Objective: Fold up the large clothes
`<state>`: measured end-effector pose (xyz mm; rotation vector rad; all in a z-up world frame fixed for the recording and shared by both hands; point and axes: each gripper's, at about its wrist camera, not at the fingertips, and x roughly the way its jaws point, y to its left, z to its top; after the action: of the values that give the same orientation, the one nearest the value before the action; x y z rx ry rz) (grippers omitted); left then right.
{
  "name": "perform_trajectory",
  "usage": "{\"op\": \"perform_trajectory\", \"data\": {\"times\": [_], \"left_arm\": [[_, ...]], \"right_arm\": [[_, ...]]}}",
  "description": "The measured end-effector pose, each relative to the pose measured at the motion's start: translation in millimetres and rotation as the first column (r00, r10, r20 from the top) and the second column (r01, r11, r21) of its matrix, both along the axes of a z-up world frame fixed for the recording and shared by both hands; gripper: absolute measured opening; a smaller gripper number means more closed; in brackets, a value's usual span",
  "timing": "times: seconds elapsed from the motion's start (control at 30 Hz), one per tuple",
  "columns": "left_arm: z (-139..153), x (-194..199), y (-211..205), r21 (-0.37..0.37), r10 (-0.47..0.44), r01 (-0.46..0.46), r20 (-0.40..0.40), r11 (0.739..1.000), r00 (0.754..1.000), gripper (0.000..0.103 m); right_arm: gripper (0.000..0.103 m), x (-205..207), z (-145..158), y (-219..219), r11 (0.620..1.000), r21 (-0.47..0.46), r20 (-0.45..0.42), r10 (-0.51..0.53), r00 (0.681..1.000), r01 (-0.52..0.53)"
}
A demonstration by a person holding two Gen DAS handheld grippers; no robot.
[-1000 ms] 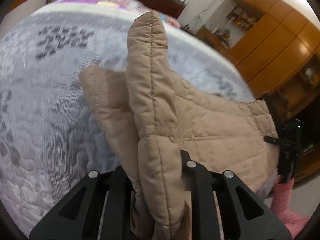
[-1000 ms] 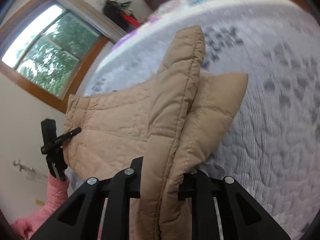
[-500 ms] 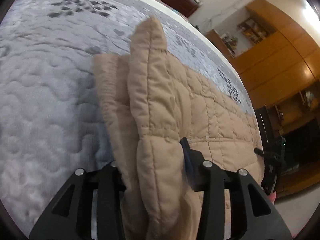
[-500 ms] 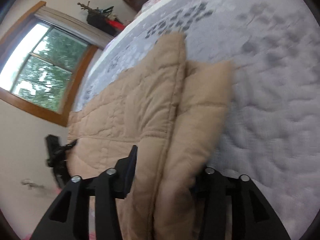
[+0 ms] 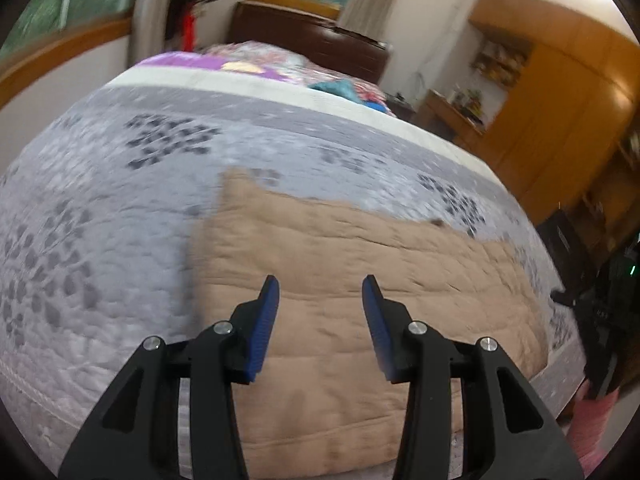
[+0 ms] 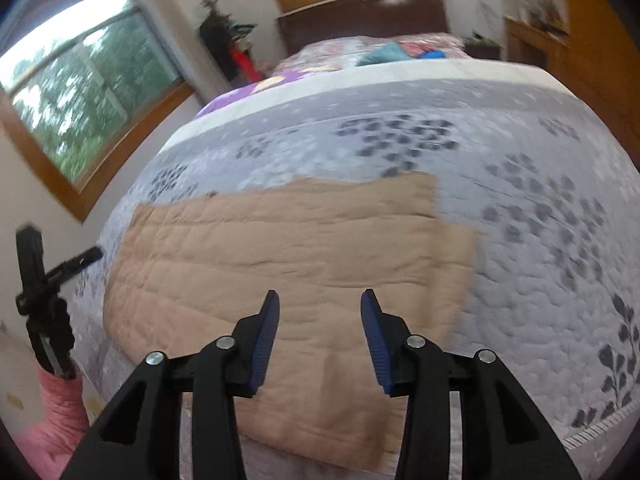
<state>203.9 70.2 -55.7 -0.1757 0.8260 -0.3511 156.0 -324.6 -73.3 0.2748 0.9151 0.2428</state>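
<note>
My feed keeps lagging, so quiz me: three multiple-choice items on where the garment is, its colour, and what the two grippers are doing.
1. Where does the quilted garment lie?
A. on the floor
B. flat on the grey bedspread, near its front edge
C. over the headboard

2. What colour is it?
A. tan
B. purple
C. black

3. How do the left gripper and right gripper stand?
A. both shut on the cloth
B. only the left one grips
C. both open, holding nothing

Answers:
1 B, it is spread across the patterned cover.
2 A, the cloth is tan in both views.
3 C, bare blue pads stand apart above the cloth.
</note>
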Motion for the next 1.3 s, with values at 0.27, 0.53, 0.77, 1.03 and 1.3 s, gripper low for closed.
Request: {"op": "perform_trajectory", "data": {"times": [0.27,0.53,0.77,1.03,1.3], "left_arm": [[-37,6,-83,0.094,-0.125,0.128,-0.04,0.987,0.991,0.042],[-76,16,-91,0.123,-0.15,0.162,-0.098,0.979,0.984,0.043],[-82,16,-89,0.114,-0.148,0.159,-0.098,0.981,0.984,0.043],[-53,-11,-72,0.145,-0.065,0.071,-0.042,0.987,0.997,0.043],[-38,-81,-7,0.095,0.131,-0.127,-0.042,0.987,0.99,0.049]], "right_arm": [[0.041,18,-24,57,0.996,-0.058,-0.038,0.064,0.997,-0.066],[0.041,36,-63,66,0.994,-0.074,-0.113,0.067,0.991,-0.076],[0.04,36,-72,61,0.997,-0.041,-0.113,0.055,0.992,-0.06],[0.041,1,-33,25,1.0,-0.015,-0.05,-0.025,0.998,0.024],[0.042,-41,-23,-18,0.985,-0.1,-0.075,-0.145,0.987,0.137]]}}
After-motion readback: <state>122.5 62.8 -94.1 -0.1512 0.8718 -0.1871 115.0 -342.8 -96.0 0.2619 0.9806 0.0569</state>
